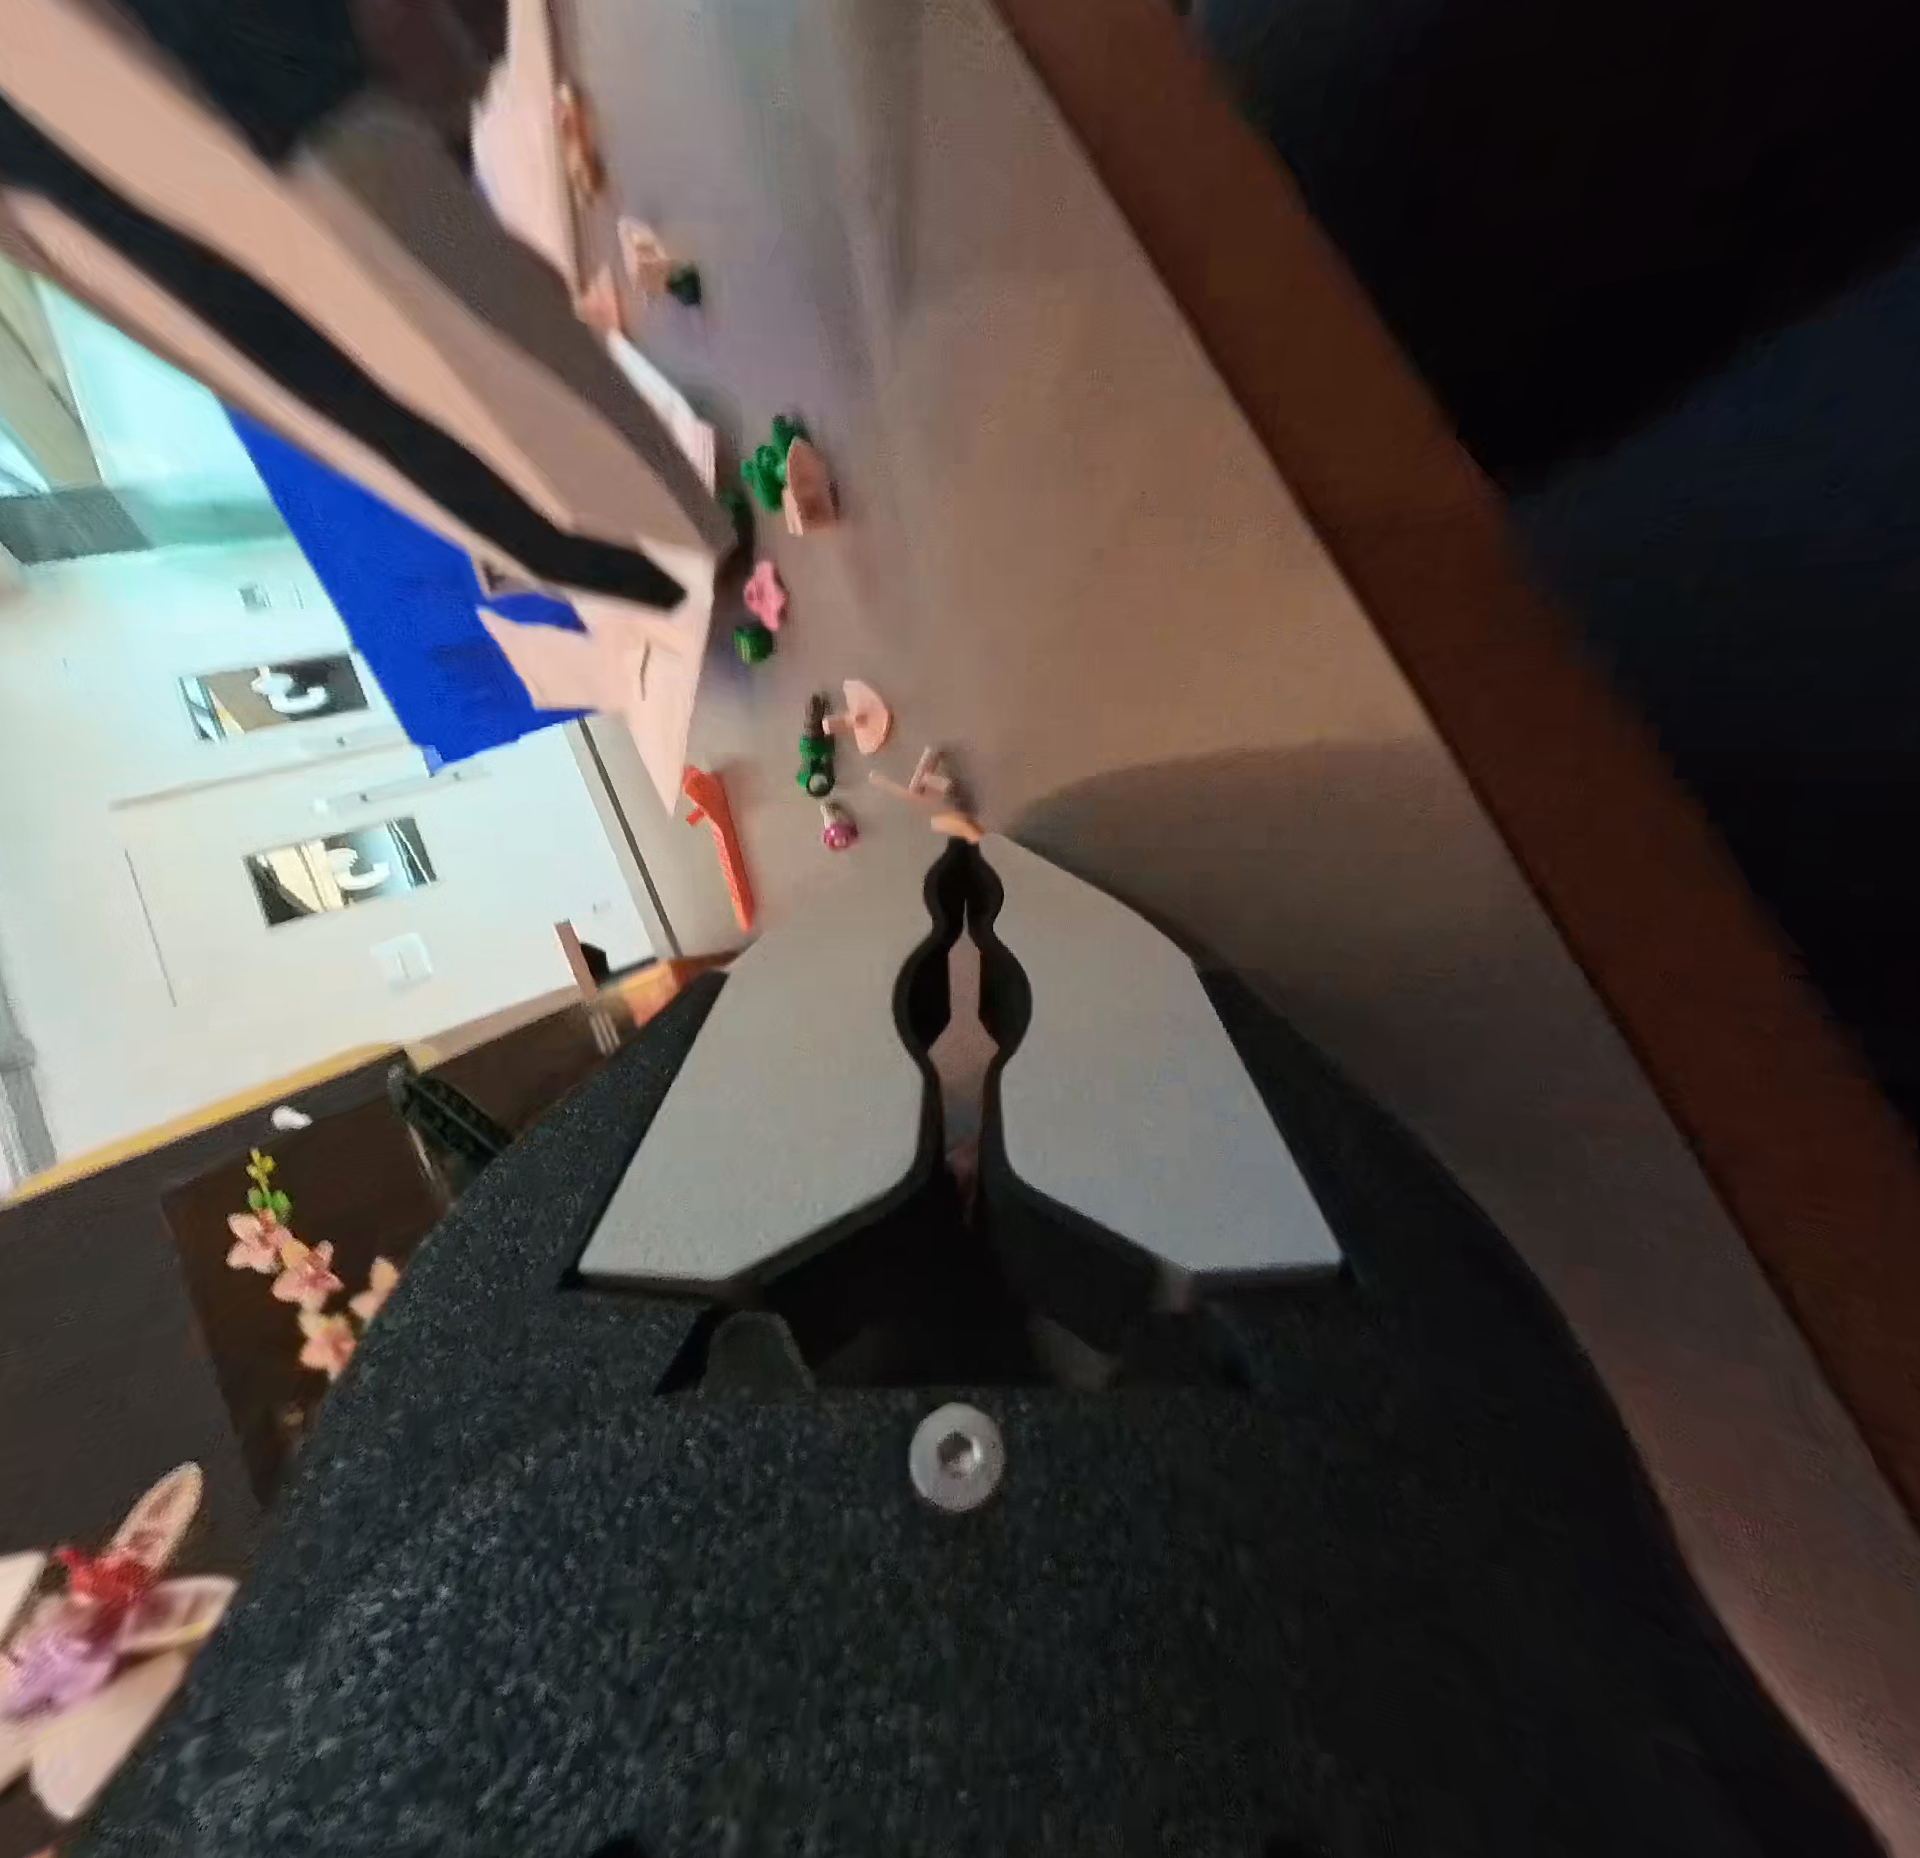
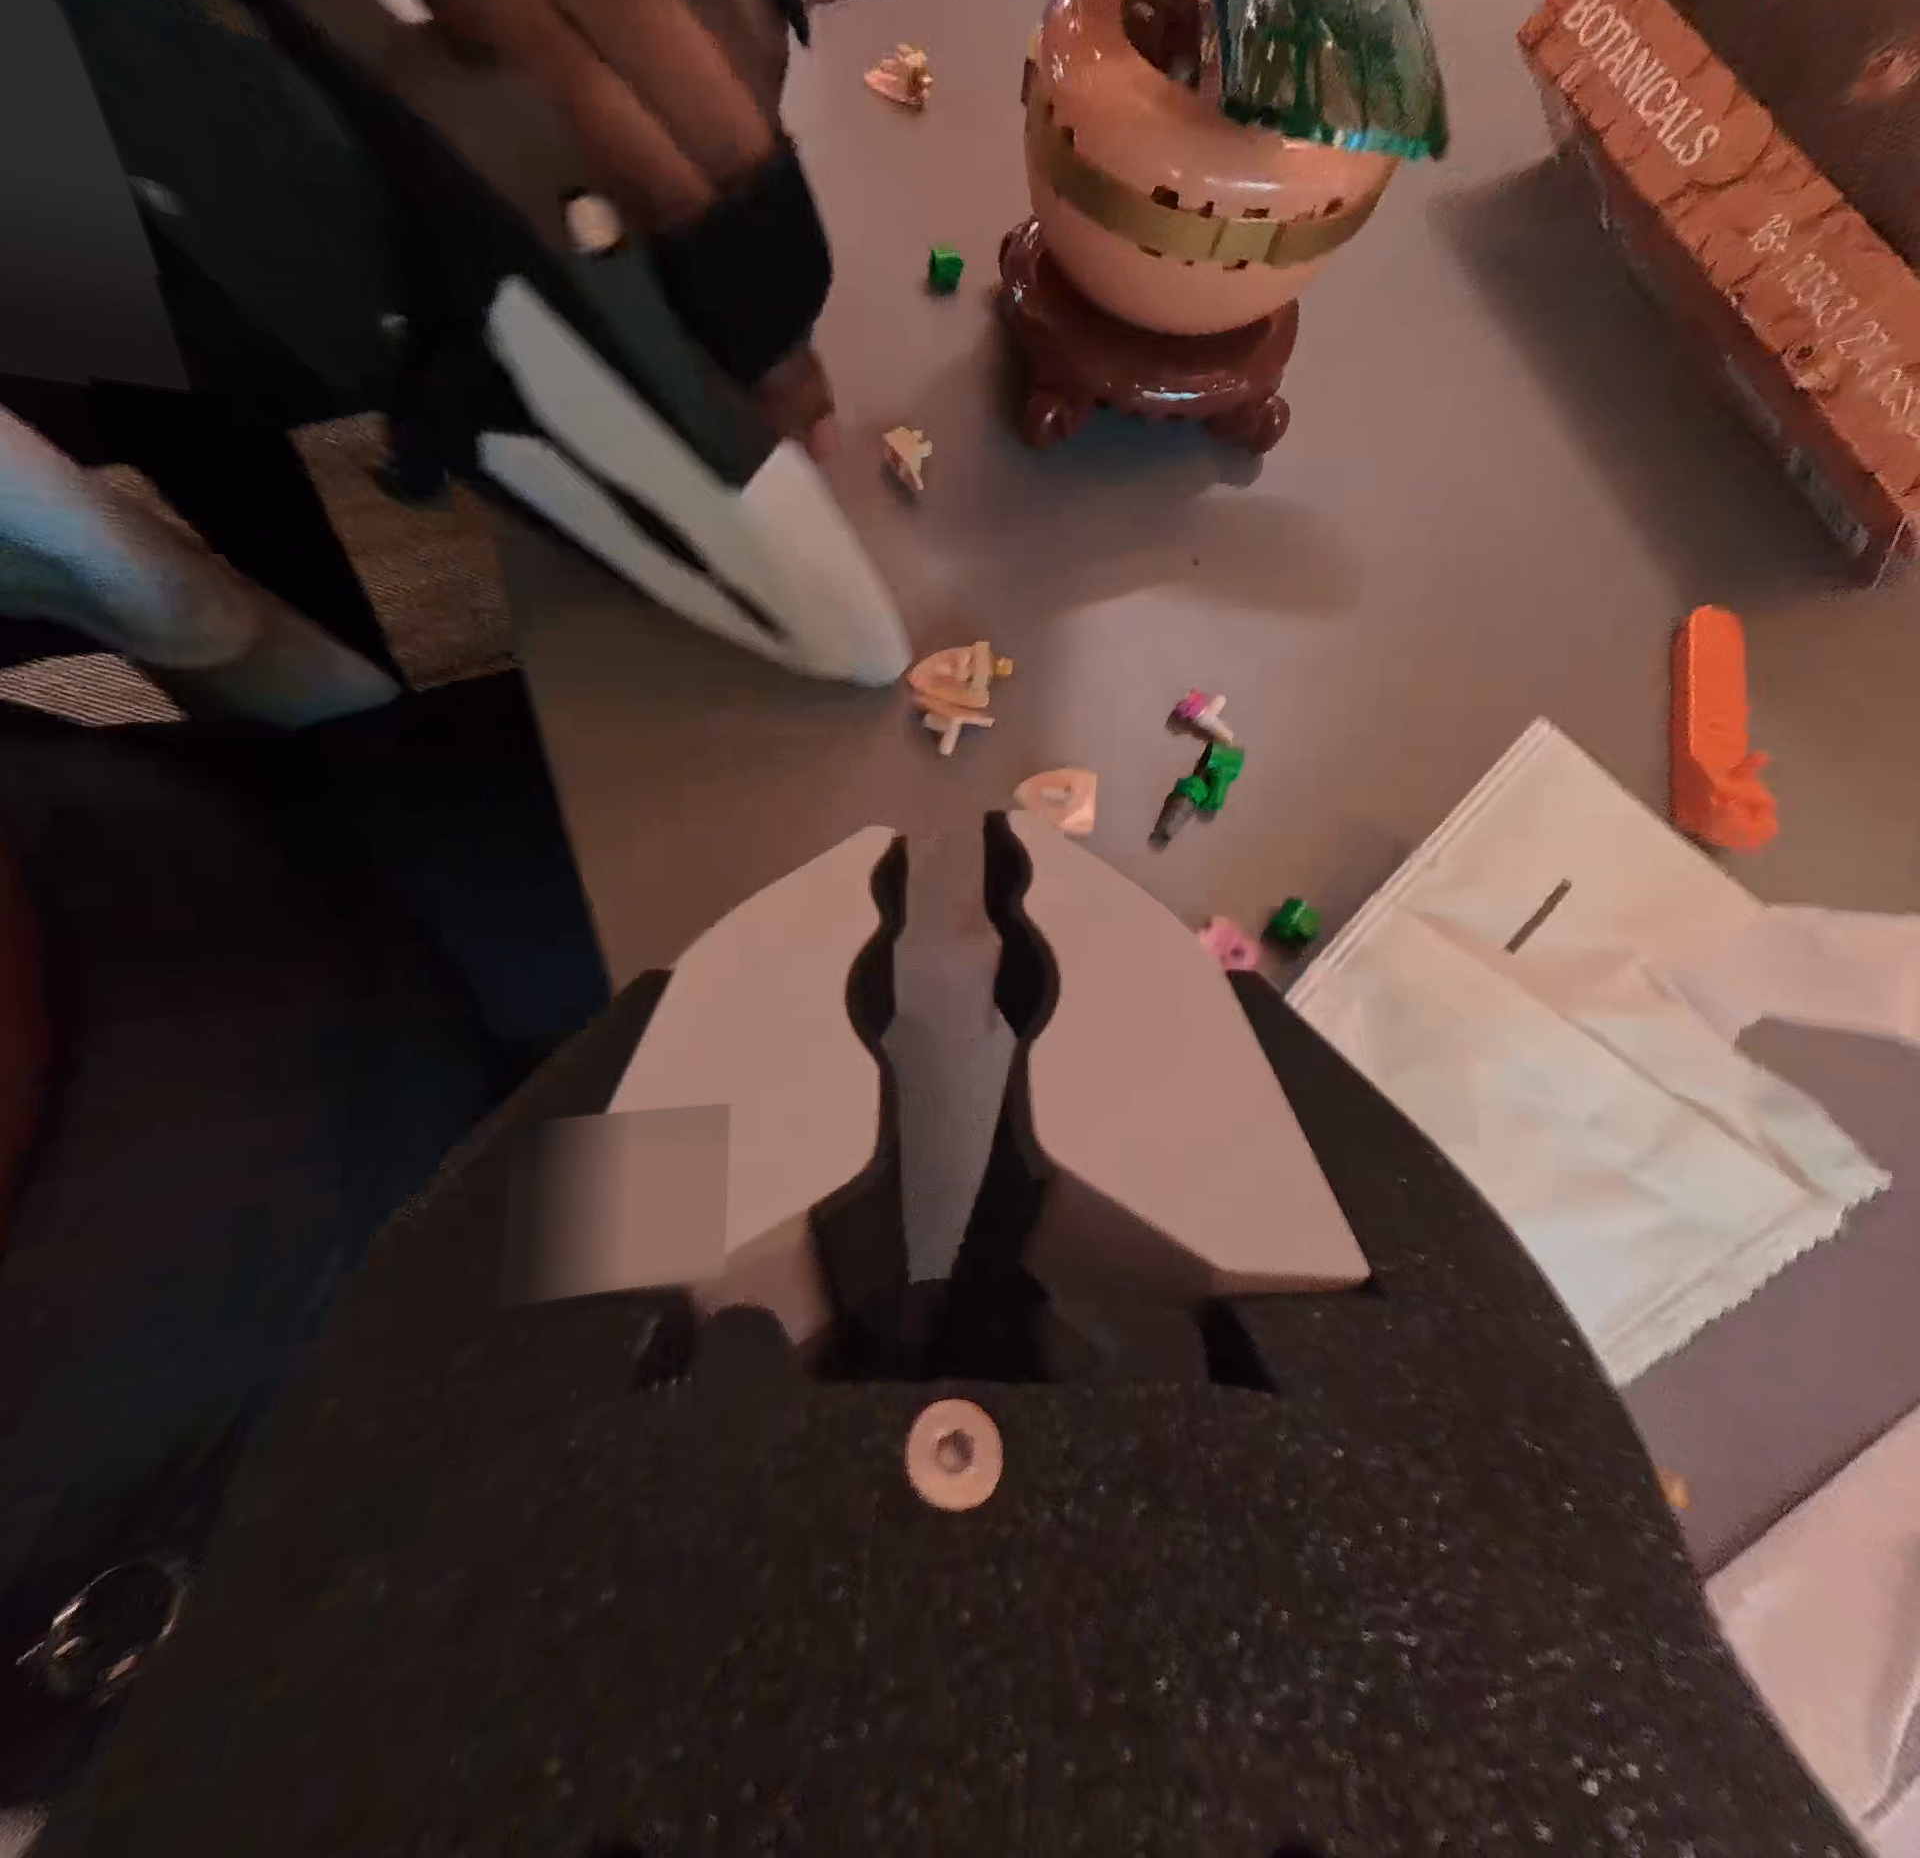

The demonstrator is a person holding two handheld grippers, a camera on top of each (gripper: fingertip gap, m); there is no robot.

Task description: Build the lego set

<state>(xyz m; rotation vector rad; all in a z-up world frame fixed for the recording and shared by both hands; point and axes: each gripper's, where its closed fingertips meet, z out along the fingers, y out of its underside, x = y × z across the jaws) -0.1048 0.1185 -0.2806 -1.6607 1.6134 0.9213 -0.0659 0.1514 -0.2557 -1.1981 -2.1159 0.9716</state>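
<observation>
My left gripper [image 1: 966, 850] is shut, with its tips touching a small cluster of tan petal pieces [image 1: 940, 795] on the grey table. I cannot tell whether it pinches one. In the right wrist view it is the white gripper [image 2: 878, 665] beside that cluster [image 2: 956, 691]. My right gripper [image 2: 945, 834] is slightly open and empty, low over the table. A single tan petal piece [image 2: 1060, 798] lies just off its right fingertip. A green stem piece [image 2: 1205, 780] with a pink-white bud [image 2: 1200, 712] lies further right. The built pot [image 2: 1153, 250] with green leaves [image 2: 1320, 42] stands behind.
An orange brick separator [image 2: 1714, 738], white paper bags [image 2: 1507, 1029] and the set's box [image 2: 1714, 250] lie on the right. Small green [image 2: 1294, 920], pink [image 2: 1226, 941] and tan [image 2: 906, 455] pieces are scattered. The table's wooden edge [image 1: 1455, 561] runs near my left gripper. Built pink flowers [image 1: 301, 1278] show lower left.
</observation>
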